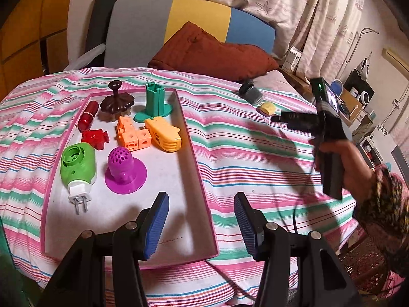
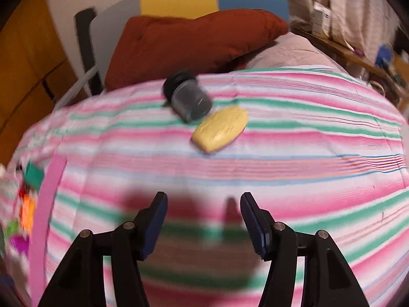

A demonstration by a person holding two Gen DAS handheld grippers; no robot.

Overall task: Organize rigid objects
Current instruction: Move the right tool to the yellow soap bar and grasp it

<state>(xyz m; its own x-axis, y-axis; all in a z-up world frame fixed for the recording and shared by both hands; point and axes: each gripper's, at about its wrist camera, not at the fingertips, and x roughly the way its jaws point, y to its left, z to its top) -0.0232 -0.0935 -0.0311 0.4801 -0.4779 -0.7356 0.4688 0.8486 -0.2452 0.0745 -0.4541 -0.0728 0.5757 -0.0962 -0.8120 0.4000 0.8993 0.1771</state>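
Observation:
A pink-rimmed white tray (image 1: 196, 168) lies on the striped cloth and holds several toys: a green plug-in device (image 1: 78, 168), a purple dome (image 1: 124, 168), orange blocks (image 1: 130, 134), a yellow-orange piece (image 1: 163, 133), a teal stand (image 1: 153, 102), a brown knobbed lid (image 1: 116, 101), a red cylinder (image 1: 88, 116) and a red piece (image 1: 94, 138). My left gripper (image 1: 202, 220) is open and empty over the tray's near right corner. My right gripper (image 2: 203, 220) is open and empty, short of a dark jar (image 2: 189, 97) on its side and a yellow oval piece (image 2: 221, 129). Both also show in the left wrist view: the jar (image 1: 251, 93) and the yellow piece (image 1: 267, 108).
A rust-red cushion (image 1: 212, 51) and a grey, yellow and blue backrest (image 1: 179, 23) stand behind the table. Shelves with clutter (image 1: 358, 102) are at the right. The tray's pink edge (image 2: 43, 204) shows at the left of the right wrist view, which is blurred.

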